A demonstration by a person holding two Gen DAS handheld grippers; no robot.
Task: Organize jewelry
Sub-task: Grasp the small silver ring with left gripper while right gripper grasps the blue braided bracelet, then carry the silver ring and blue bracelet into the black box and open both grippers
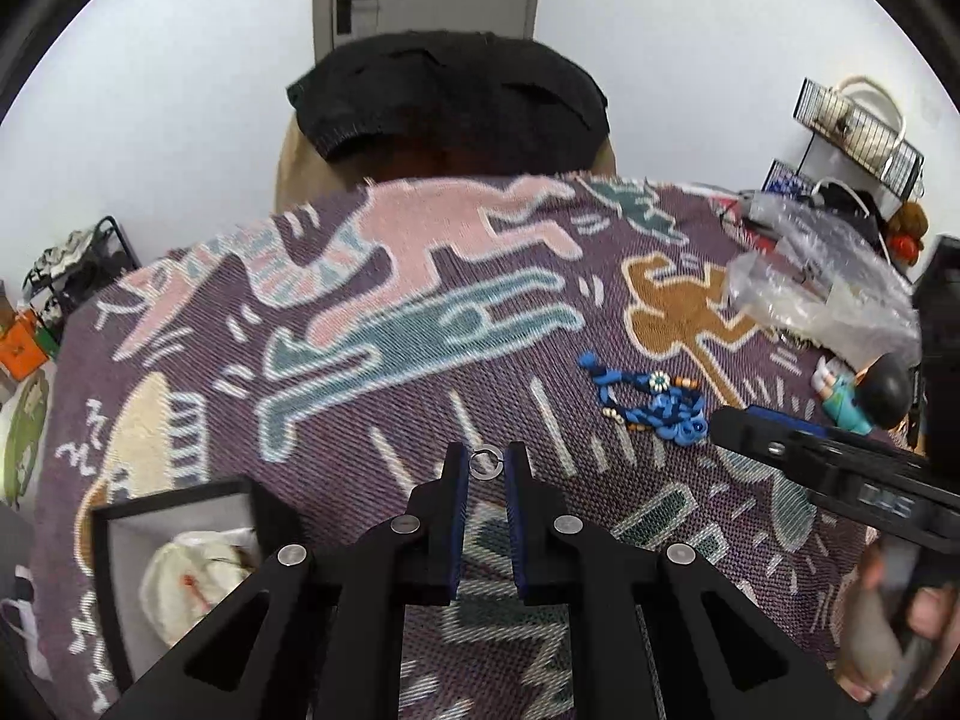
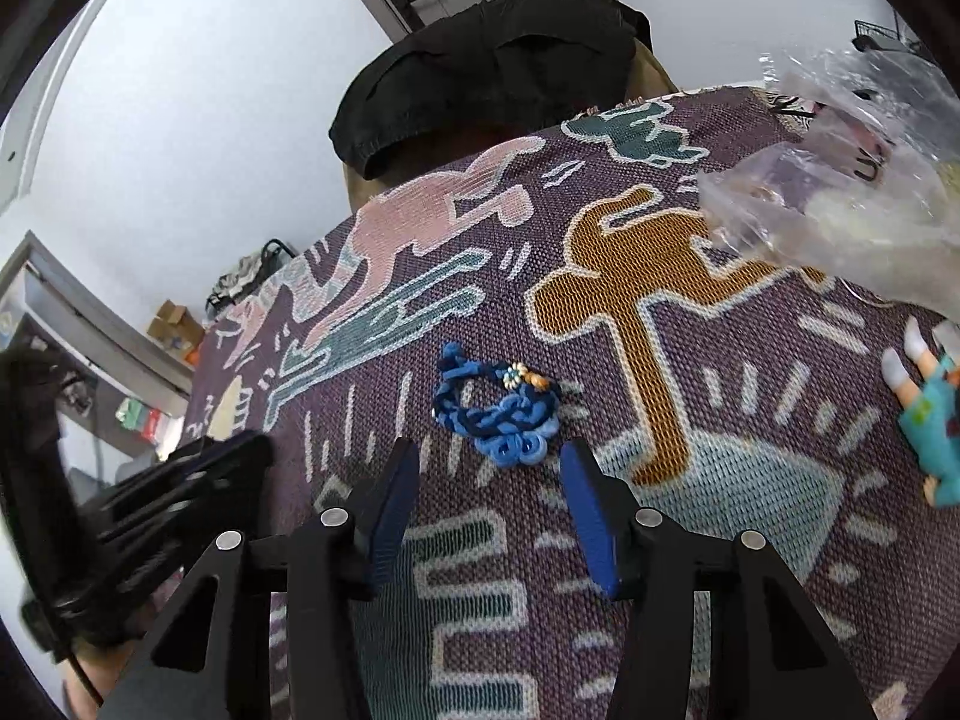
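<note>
A small silver ring (image 1: 485, 461) sits between the tips of my left gripper (image 1: 485, 463), whose jaws are nearly closed on it, just above the patterned cloth. A blue braided bracelet (image 1: 651, 402) with a flower bead lies on the cloth to the right; it also shows in the right wrist view (image 2: 501, 411). My right gripper (image 2: 489, 465) is open, its tips just short of the bracelet on either side. An open black jewelry box (image 1: 174, 552) with a white lining holds a pale pouch at the lower left.
A patterned purple cloth (image 1: 420, 300) covers the table. Clear plastic bags (image 1: 822, 294) lie at the right, also in the right wrist view (image 2: 840, 204). A small doll figure (image 1: 864, 390) lies by them. A black garment (image 1: 450, 96) hangs over a chair beyond the table.
</note>
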